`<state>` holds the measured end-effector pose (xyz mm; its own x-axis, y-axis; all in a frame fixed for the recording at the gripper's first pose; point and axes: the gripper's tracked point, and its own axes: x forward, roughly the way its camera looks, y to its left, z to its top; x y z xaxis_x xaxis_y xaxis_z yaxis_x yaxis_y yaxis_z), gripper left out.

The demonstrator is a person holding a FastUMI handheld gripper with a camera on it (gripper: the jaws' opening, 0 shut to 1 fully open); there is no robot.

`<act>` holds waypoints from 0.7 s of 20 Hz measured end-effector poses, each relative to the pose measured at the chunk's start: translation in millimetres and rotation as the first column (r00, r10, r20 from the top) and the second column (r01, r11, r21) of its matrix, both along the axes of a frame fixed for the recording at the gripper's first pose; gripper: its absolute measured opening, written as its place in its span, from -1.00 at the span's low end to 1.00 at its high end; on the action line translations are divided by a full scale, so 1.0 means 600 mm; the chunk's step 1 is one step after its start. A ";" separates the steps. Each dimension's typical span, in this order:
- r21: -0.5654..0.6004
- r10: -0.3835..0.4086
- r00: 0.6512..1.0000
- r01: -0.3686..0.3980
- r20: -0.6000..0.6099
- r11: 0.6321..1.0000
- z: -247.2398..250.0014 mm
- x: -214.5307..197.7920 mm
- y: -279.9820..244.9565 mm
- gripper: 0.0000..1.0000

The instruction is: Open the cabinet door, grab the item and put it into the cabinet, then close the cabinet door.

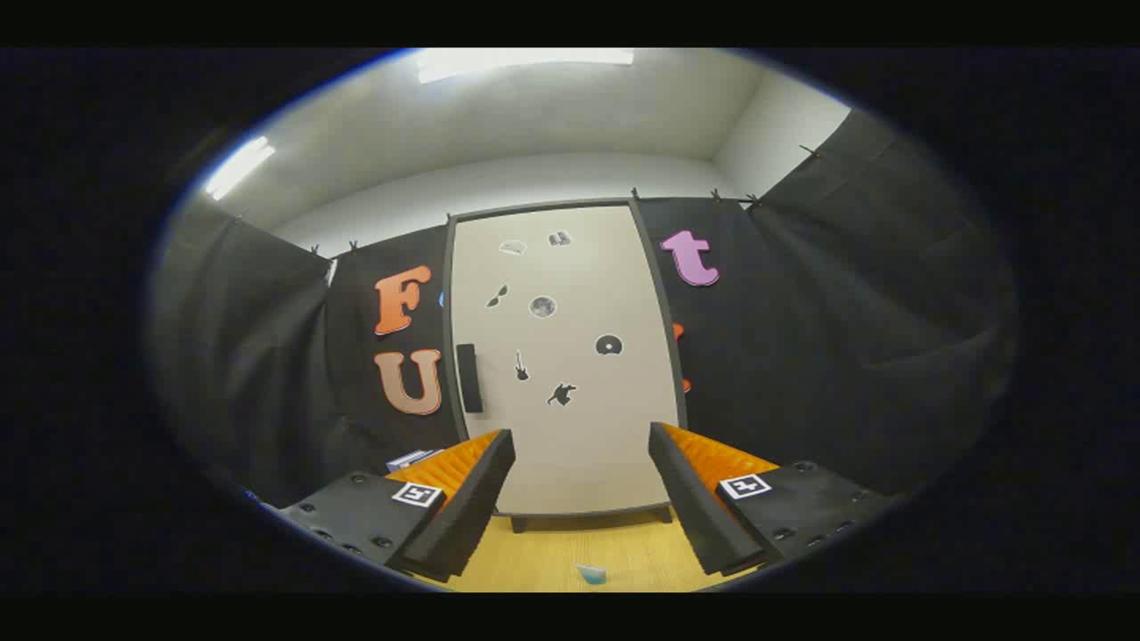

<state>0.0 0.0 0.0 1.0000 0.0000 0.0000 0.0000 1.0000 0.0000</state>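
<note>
While the cabinet door is shut, nothing of the task looks started, so this reads as the approach for step 1. Going L to R: a small pale object, too blurred to identify, lies low down beside the cabinet's L side, partly hidden by the L finger. Next, the dark vertical handle sits on the door's L edge, about mid-height; hinges prob. on the R side then, so the door should swing out from the L, which is my guess as to why the gripper is held square-on and well back: leaves room for the swing. Door face is pale w/ several small dark stickers, stands upright on short feet on the wooden tabletop. Jaws are spread wide, nothing between them or touching either finger; wide gap makes sense for taking the handle. Fingers aim at the lower door, handle lies up and to the L of the L fingertip, so next move needs a shift L and up. Item to stow: prob. the small light-blue thing on the table, between and below the fingers, nearer than the cabinet and clear of the door's sweep, I judge. R of the cabinet: booth cloth.
</note>
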 end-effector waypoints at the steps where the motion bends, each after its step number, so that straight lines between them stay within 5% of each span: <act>1: 0.003 -0.003 1.000 0.003 -0.004 1.000 -0.001 0.000 -0.002 0.95; 14: -0.008 -0.006 1.000 0.006 -0.006 1.000 -0.004 0.018 0.006 0.95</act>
<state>10.7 3.5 -2.6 1.0000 -0.0063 -0.0059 0.0063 0.9999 -0.0079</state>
